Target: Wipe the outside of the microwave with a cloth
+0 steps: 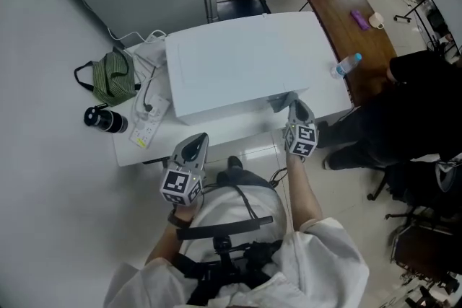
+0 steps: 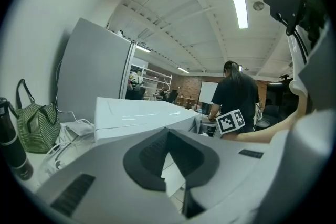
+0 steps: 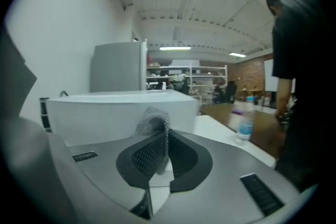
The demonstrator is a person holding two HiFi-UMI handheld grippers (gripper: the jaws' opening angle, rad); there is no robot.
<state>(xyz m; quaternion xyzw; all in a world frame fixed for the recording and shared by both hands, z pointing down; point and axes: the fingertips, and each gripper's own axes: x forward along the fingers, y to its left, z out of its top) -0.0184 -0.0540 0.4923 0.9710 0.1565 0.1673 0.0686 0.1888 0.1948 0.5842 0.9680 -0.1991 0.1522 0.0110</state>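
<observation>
Directly ahead of the right tool [image 1: 294, 109], which pinches the cloth [image 3: 155, 128], lies the crosswise near face of the microwave [image 1: 245, 61]; the left tool [image 1: 193, 144], pressed together empty, sits farther off.

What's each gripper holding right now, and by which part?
The right gripper pinches the grey cloth by a bunched fold, with the rest sticking up past the jaws. The left gripper holds nothing, its jaws together.

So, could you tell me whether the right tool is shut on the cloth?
Shut: the right tool has its jaws pressed together on the grey mesh cloth, which bunches up above them.
</observation>
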